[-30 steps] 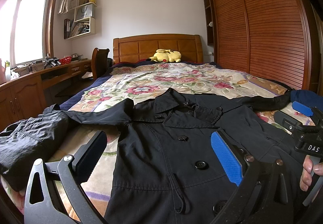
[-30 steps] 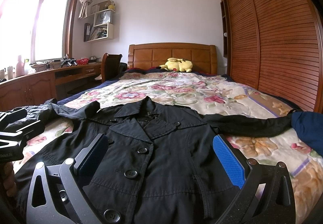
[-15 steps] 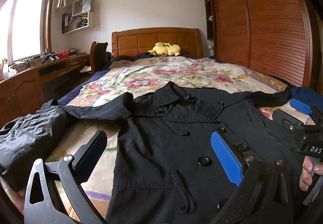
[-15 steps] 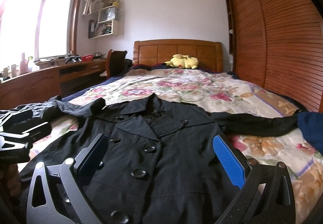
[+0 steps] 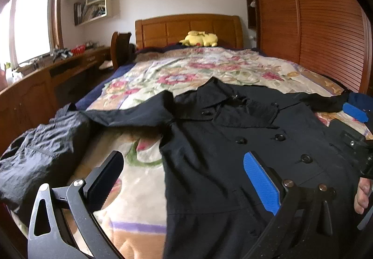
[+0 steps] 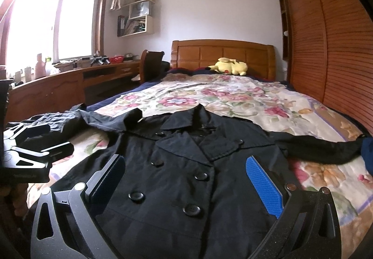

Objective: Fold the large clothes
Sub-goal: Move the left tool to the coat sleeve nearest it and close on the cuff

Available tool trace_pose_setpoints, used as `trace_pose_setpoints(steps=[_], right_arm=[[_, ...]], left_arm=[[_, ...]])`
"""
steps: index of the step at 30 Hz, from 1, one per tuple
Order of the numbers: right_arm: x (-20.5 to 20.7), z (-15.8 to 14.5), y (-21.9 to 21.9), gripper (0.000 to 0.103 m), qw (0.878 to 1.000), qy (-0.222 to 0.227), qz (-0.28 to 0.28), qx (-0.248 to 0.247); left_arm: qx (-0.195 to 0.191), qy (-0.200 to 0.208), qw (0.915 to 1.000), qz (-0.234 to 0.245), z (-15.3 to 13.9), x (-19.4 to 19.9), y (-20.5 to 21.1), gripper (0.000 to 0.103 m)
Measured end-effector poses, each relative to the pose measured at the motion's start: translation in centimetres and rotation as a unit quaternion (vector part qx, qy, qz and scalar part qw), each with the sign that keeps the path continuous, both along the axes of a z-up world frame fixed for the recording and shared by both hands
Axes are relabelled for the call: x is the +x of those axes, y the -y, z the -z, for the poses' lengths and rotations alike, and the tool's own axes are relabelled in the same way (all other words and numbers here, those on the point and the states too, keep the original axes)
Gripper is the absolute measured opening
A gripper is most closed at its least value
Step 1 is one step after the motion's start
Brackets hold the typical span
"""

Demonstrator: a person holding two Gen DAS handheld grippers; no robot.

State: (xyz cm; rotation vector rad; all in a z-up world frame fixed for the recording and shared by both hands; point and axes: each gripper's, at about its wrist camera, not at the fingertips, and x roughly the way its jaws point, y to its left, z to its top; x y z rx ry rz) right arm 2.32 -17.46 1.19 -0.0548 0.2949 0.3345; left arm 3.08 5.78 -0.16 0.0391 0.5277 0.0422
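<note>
Over the black coat [image 6: 186, 165], both grippers' fingers [image 5: 261, 179] [image 6: 263, 186] gape empty beside crumpled dark clothing [image 5: 42, 151].

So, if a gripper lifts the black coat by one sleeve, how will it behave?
The black coat would probably sag and drape, since its sleeve already lies limp and creased. Spread wide over the bed, it probably drags, seeming heavy for one open gripper.

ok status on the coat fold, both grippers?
Left gripper open, empty. Right gripper open, empty, above black coat. Coat flat, buttoned, sleeves out, unfolded. Nothing blocking.
</note>
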Motion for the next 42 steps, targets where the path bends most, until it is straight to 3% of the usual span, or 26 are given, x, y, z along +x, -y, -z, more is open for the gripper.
trace_pose_setpoints(steps=[11,21,30,35,42], right_arm=[[1.0,-0.9,-1.6,0.103,1.000,0.002,-0.019,-0.009],[3.5,-2.3,-5.3,0.103,0.998,0.003,-0.045,-0.034],[5.9,-1.2,-5.9,0.103,0.997,-0.009,-0.062,-0.042],[7.4,-0.3,-5.9,0.103,0.997,-0.027,-0.065,-0.045],[9.7,0.1,-6.5,0.103,0.995,-0.056,-0.064,-0.054]], left_arm=[[0.029,-0.044,0.9985,-0.017,0.6,1.8,-3.7,0.103],[0.030,-0.076,0.9964,-0.022,1.4,5.2,-7.1,0.103],[0.011,-0.085,0.9962,-0.016,1.2,8.6,-9.3,0.103],[-0.006,-0.099,0.9949,-0.021,1.6,11.1,-10.7,0.085],[-0.033,-0.123,0.9907,-0.047,2.6,15.3,-13.3,0.078]])
